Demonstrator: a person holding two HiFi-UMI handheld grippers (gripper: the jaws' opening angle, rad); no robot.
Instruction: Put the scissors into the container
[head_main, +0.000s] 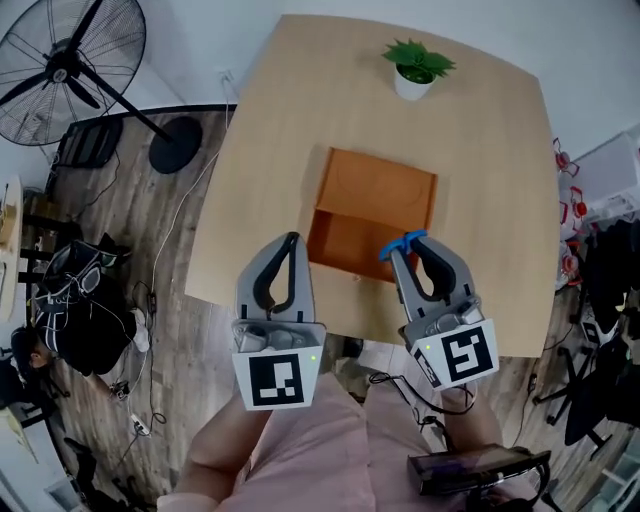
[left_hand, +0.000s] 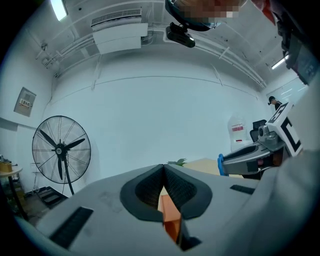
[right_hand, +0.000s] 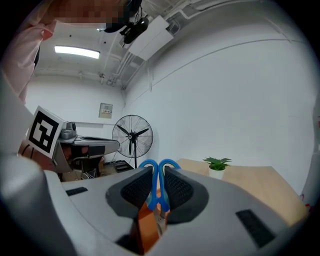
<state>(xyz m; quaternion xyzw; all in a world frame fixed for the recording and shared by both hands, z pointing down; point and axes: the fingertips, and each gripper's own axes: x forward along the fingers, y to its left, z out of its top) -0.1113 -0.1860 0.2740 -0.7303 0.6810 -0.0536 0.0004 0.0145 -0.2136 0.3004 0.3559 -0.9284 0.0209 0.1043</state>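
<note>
Head view, centre: the right gripper (head_main: 408, 248) clamps the scissors (head_main: 401, 243) (blue handles) by the lower right edge of the orange container (head_main: 378, 190). Left of it, the left gripper (head_main: 291, 240) is closed on nothing.

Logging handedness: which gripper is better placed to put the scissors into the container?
Right. The right gripper is shut on the scissors beside the orange container; the left gripper is shut, empty.
</note>
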